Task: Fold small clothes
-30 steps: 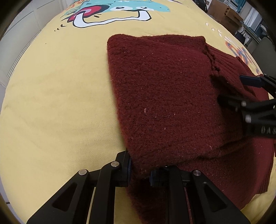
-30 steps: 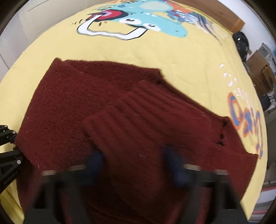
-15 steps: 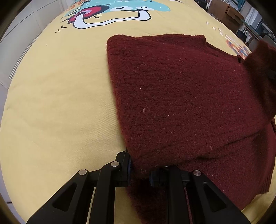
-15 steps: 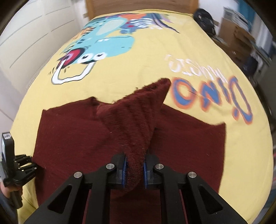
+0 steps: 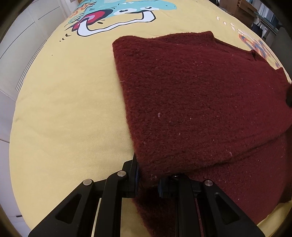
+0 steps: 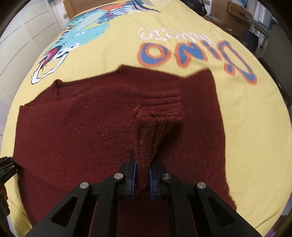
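A dark red knitted sweater (image 5: 197,102) lies on a yellow bed cover, partly folded over itself. My left gripper (image 5: 148,177) is shut on the near corner of the folded layer and holds it just above the cover. In the right wrist view the sweater (image 6: 82,131) spreads across the bed. My right gripper (image 6: 142,179) is shut on its ribbed sleeve cuff (image 6: 157,113) and lifts it, with the cuff end drooping forward over the body. The left gripper shows at the left edge of that view (image 6: 6,166).
The yellow bed cover (image 5: 69,102) has a dinosaur print (image 5: 116,16) and the printed word DINO (image 6: 193,52). A white wall panel (image 5: 11,60) runs along the left side. Boxes and clutter (image 6: 242,20) stand beyond the bed's far right.
My right gripper closed on the ribbed sleeve cuff, lifted it off the sweater and swung it over to the right. The left gripper kept its hold and barely moved.
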Demonstrator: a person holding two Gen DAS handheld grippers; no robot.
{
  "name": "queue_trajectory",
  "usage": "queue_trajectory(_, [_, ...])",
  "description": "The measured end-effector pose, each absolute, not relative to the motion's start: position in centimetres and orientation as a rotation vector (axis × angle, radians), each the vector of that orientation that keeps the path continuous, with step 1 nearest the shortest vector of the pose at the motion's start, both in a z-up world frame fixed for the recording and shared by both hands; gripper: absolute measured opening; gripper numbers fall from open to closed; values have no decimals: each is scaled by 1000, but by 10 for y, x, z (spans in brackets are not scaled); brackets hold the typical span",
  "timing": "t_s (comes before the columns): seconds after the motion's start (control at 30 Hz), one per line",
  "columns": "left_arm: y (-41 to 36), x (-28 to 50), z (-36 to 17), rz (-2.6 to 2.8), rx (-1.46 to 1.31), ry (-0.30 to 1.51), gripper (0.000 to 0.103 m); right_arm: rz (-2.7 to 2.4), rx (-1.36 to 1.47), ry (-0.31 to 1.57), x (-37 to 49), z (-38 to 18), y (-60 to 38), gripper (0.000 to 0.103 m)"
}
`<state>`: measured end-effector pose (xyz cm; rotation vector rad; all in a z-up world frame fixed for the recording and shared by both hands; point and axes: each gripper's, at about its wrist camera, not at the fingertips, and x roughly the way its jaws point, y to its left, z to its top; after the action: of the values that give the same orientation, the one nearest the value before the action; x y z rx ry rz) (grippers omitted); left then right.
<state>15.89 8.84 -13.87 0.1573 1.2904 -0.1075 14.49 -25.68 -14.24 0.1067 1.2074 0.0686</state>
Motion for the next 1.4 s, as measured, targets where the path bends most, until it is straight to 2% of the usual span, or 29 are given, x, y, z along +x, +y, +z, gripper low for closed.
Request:
queue_trajectory(0.13, [88,156,-147,-100,137,1291,15,68,143,1214,143,-151,-264,14])
queue_trajectory(0.2, [90,158,-146,-95,131,1291,15,58,144,1208,143,-149,-267,27])
queue_trajectory(0.27, [101,163,-144,-91,116,1287,16,20,126,1200,142,-146,-273,51])
queue_trajectory(0.33, [103,162,-143,-79,109,1287,21,-16,111,1194,139,-143,-283,59])
queue_trajectory(0.4, [104,162,-139,-52,93,1294,31,-27,132,1197,134,-140,-296,62])
queue_trajectory(0.43, [105,160,-135,-35,88,1297,40,-28,137,1196,133,-138,-300,65])
queue_trajectory(0.5, [110,158,-125,-17,90,1280,54,-38,125,1189,129,-129,-308,75])
queue_trajectory(0.53, [112,156,-120,-10,95,1272,67,-33,117,1179,127,-123,-311,80])
queue_trajectory(0.57, [115,153,-113,-7,95,1262,81,-22,111,1165,125,-115,-312,80])
queue_trajectory(0.67, [122,145,-94,12,82,1255,101,9,74,1114,120,-90,-308,88])
queue_trajectory(0.7, [123,143,-89,12,77,1243,102,23,62,1099,119,-84,-304,90])
queue_trajectory(0.77, [121,139,-74,9,73,1204,102,53,51,1083,120,-74,-294,103])
queue_trajectory(1.0, [61,142,-55,-106,61,1101,102,148,-12,1059,129,-72,-226,103])
queue_trajectory(1.17, [12,157,-107,-143,60,1138,102,188,-79,1094,133,-107,-185,103])
queue_trajectory(1.33, [9,168,-153,-112,100,1186,102,175,-126,1162,133,-157,-180,103])
queue_trajectory(1.4, [10,166,-160,-115,126,1163,102,181,-120,1130,129,-160,-189,103])
